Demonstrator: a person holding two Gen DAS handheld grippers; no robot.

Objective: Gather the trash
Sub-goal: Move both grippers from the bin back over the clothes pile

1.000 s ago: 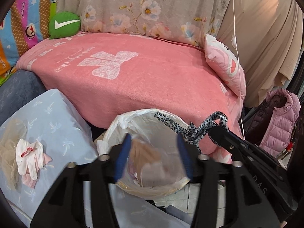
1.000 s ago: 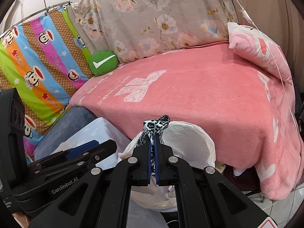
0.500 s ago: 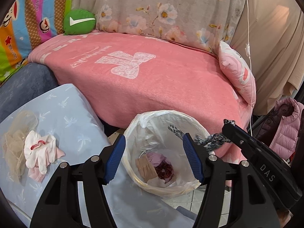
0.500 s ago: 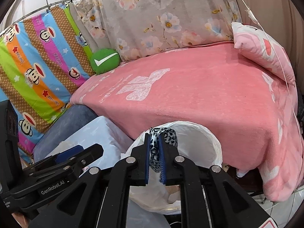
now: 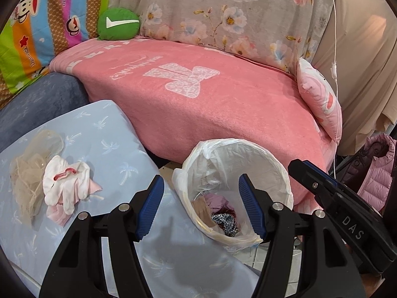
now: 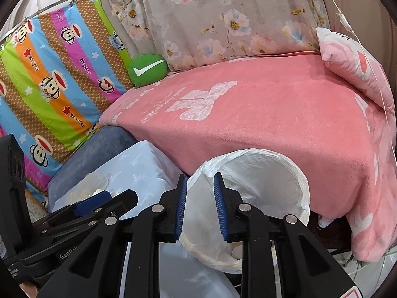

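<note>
A: While the right gripper (image 6: 197, 204) hung over the bin rim with its jaws parted and nothing between them, where was the leopard-print scrap (image 5: 225, 221)?

B: At the bottom of the white-lined trash bin (image 5: 278, 164), on a purple wad and some beige material. The left gripper (image 5: 201, 207) stood wide apart too, empty, poised by the bin's near edge.

A: So what was left to collect?

B: On the pale blue cushion (image 5: 111, 134), left of the bin: a white glove (image 5: 65, 186) over a pink scrap, touching a tangle of beige netting (image 5: 27, 171).

A: How should that pick have gone?

B: I'd judge the left tool best placed. Pinch the glove at its bunched middle, low against the cushion, so limp fabric didn't slip, then lift clear before swinging over the liner.
</note>
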